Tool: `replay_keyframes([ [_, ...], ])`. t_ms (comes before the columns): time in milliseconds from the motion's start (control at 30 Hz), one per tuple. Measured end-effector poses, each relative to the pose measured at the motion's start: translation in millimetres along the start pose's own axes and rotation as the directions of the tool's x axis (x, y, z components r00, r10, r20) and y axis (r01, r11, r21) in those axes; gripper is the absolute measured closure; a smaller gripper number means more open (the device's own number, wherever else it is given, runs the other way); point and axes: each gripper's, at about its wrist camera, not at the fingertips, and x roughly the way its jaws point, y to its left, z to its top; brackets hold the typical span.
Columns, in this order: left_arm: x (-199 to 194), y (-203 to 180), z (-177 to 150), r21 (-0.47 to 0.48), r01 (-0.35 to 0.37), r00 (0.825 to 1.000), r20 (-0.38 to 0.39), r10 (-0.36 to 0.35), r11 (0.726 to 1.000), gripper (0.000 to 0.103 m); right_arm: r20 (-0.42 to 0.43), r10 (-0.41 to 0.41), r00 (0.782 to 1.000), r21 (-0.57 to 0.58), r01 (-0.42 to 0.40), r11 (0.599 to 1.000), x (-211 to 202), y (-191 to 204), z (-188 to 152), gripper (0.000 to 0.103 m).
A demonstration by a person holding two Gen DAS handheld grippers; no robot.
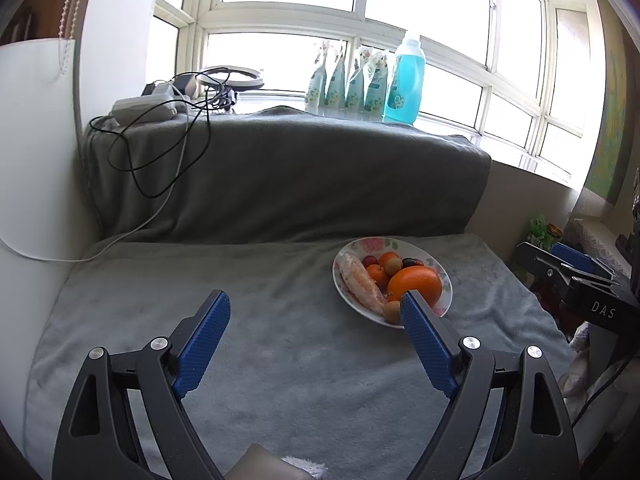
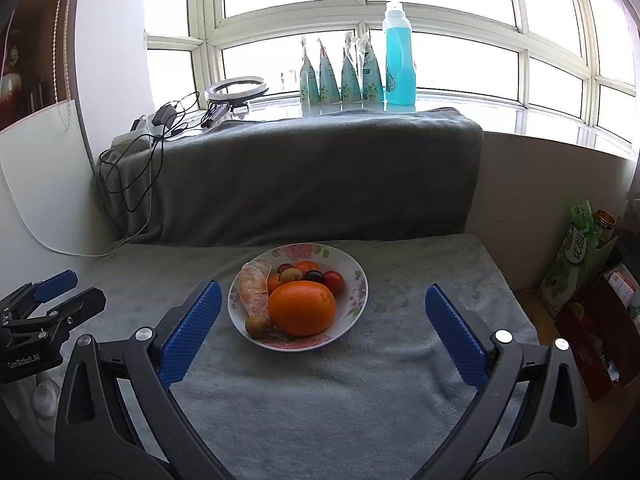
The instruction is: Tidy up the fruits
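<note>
A floral plate (image 2: 357,276) sits on the grey blanket and holds a big orange (image 2: 302,308), a peeled citrus segment (image 2: 252,288), a small brown fruit (image 2: 258,326), a red cherry tomato (image 2: 334,280) and other small fruits. My right gripper (image 2: 323,292) is open, held short of the plate and centred on it, with nothing between its pads. My left gripper (image 1: 314,300) is open over bare blanket. In the left wrist view the plate (image 1: 360,246) and orange (image 1: 416,284) lie just beyond its right fingertip (image 1: 412,304). Each gripper shows in the other's view: right gripper (image 1: 576,272), left gripper (image 2: 56,292).
The blanket (image 2: 320,400) also covers a raised backrest (image 2: 320,176). Cables and a charger (image 2: 160,120) lie at its left end beside a ring light (image 2: 236,88). A blue detergent bottle (image 2: 400,56) and several pouches (image 2: 340,72) stand on the windowsill. Boxes and drink cartons (image 2: 580,264) crowd the right.
</note>
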Motion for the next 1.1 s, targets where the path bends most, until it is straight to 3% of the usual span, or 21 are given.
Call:
replay_keyframes([
  [1100, -6.3, 0.0, -1.4, -0.01, -0.005, 0.999, 0.038, 0.006, 1.0, 0.016, -0.014, 0.012, 1.0, 0.02, -0.011, 1.0, -0.2, -2.3, -4.4, 0.0],
])
